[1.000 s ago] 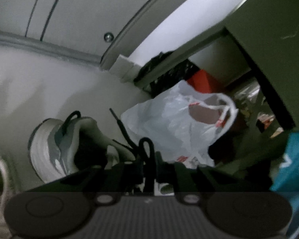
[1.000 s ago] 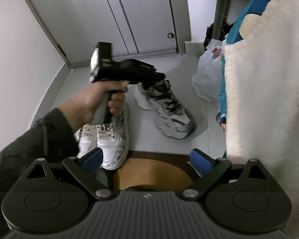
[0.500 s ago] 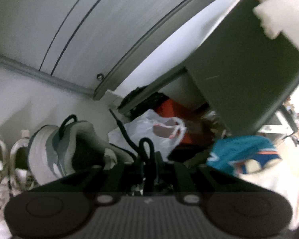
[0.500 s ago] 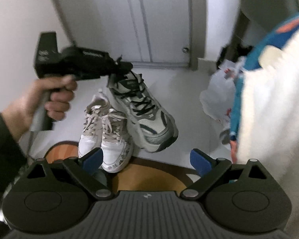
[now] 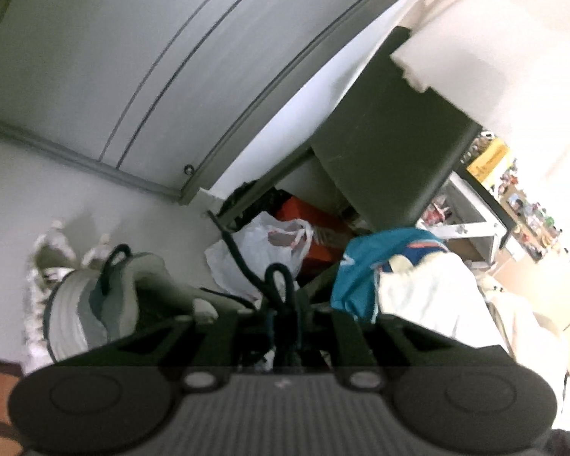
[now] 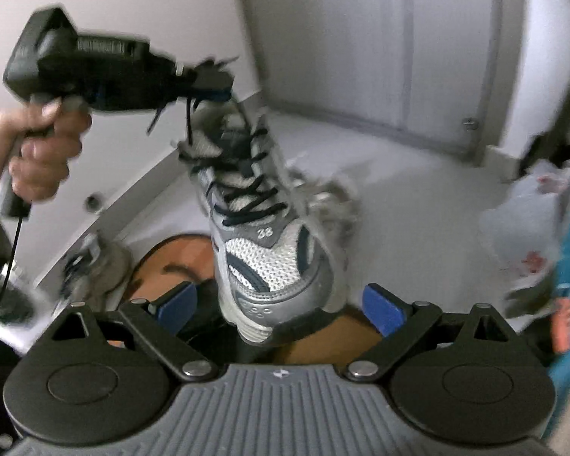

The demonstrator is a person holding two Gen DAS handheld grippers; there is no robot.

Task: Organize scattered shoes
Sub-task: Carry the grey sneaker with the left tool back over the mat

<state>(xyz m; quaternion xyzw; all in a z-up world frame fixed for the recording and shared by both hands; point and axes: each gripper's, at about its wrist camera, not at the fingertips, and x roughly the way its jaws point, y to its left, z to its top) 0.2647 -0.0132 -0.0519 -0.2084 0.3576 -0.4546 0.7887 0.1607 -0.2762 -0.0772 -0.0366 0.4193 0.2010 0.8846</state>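
Above the orange mat (image 6: 193, 254), your left gripper (image 6: 216, 89) pinches the grey mesh sneaker (image 6: 262, 235) by its black laces; right gripper (image 6: 281, 300) wide, empty.

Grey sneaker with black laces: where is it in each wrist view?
Left wrist: grey sneaker lower left, heel end toward camera, laces pinched in the left gripper.
Right wrist: grey sneaker centre, hanging toe-down from the left gripper.
Shared landmark: white plastic bag.
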